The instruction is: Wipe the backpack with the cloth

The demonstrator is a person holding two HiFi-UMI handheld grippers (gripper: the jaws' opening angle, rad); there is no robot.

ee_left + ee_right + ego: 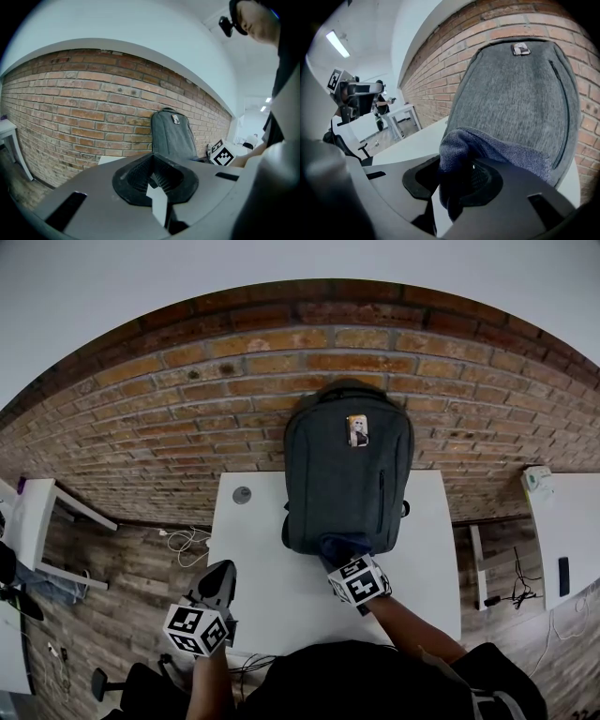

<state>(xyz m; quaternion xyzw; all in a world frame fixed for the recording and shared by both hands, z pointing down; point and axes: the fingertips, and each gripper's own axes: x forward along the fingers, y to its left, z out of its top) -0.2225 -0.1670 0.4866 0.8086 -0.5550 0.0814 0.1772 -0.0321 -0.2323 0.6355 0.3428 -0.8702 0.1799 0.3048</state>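
A grey backpack (347, 474) stands upright on the white table (272, 601), leaning against the brick wall. My right gripper (342, 561) is shut on a dark blue cloth (339, 547), which presses against the backpack's lower front. In the right gripper view the cloth (487, 145) bulges out of the gripper (464, 180), with the backpack (520, 93) just behind it. My left gripper (223, 571) hovers by the table's front left corner, shut and holding nothing. In its own view the left gripper (154, 180) points toward the backpack (173, 136) from a distance.
A round cable grommet (242, 494) sits in the table's far left corner. The brick wall (169, 427) rises right behind the backpack. White furniture (33, 512) stands at the left, another white desk (572, 540) at the right. Cables (187, 542) lie on the wooden floor.
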